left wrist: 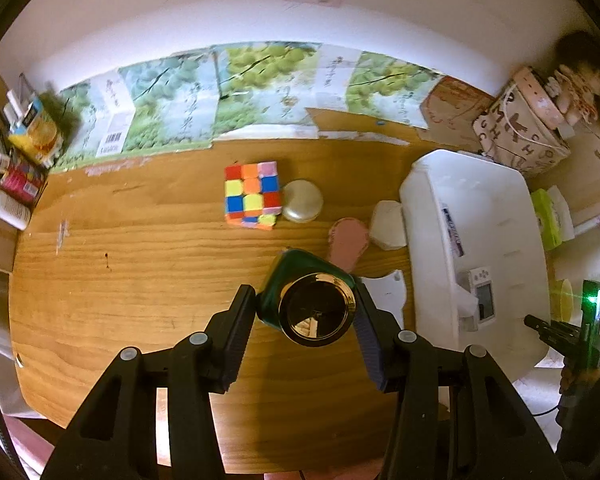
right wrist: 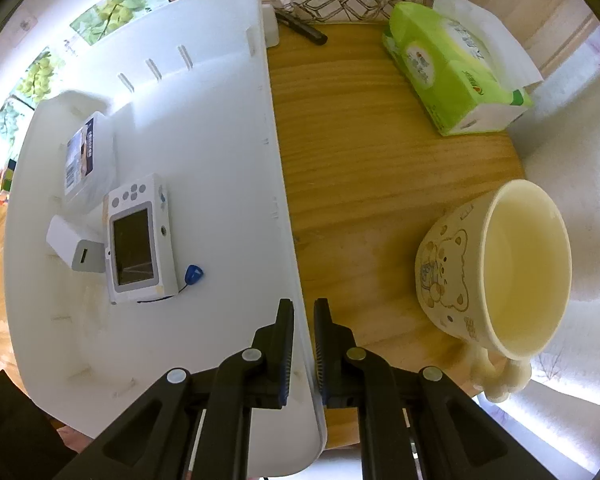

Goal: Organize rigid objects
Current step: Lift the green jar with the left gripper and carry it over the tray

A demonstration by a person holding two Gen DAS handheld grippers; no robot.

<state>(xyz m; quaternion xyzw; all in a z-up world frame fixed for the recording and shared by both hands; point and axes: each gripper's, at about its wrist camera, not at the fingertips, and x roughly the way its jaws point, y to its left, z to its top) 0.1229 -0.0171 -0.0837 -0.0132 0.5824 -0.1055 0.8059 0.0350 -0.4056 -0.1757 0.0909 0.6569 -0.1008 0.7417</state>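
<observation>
A: Left wrist view first. How does the left tool (left wrist: 306, 312) stand?

B: It reaches forward above the desk (left wrist: 140, 280), its jaws clamped on a green jar (left wrist: 296, 296) with a gold lid (left wrist: 318, 310) facing the camera. Ahead lie a cube (left wrist: 252, 194), a round tin (left wrist: 302, 201) and a pink piece (left wrist: 348, 242); the white bin (left wrist: 476, 240) is to its right.

A: And the right wrist view?

B: The right tool (right wrist: 303, 344) points forward, narrow, straddling the bin's (right wrist: 220, 120) wall. A white device (right wrist: 140, 236) lies inside, ahead-left; a mug (right wrist: 496, 268) stands right.
</observation>
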